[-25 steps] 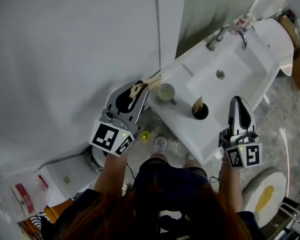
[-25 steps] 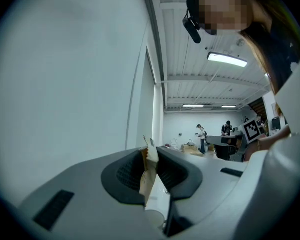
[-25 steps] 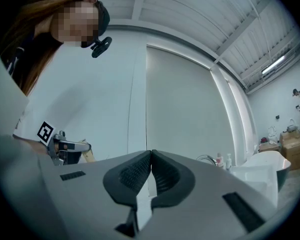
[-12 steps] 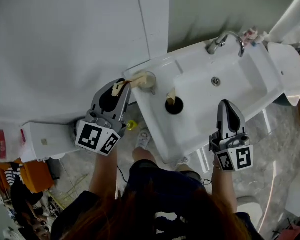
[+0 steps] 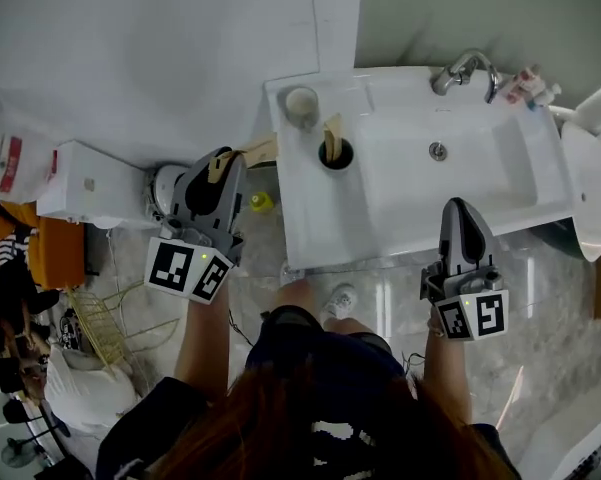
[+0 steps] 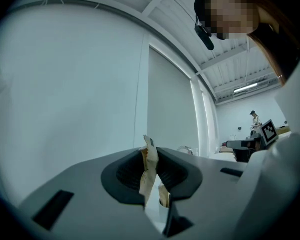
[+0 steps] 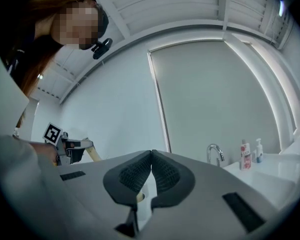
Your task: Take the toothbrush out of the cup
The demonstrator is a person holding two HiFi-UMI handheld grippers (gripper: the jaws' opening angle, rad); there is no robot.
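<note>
My left gripper [image 5: 223,164] is shut on a tan toothbrush [image 5: 256,153], held level just off the left edge of the white sink [image 5: 330,233]. The left gripper view shows the tan strip [image 6: 150,160] pinched between the dark pads. A black cup [image 5: 337,155] stands on the sink's left ledge with another tan piece [image 5: 331,134] sticking up from it. My right gripper [image 5: 463,211] is shut and empty at the sink's front edge, its pads meeting [image 7: 150,157]. The right gripper view also catches the left gripper [image 7: 70,147] at far left with the tan stick [image 7: 94,154].
A white cup [image 5: 301,105] sits at the sink's back left corner. A faucet [image 5: 466,68] and small bottles [image 5: 530,86] stand at the back. On the floor to the left are a white box [image 5: 85,182], a yellow object [image 5: 262,201] and a wire rack [image 5: 100,320].
My left gripper has drawn away from the white cup with the tan toothbrush, out past the sink's left edge. My right gripper has pulled back toward the front edge. The view has swung.
</note>
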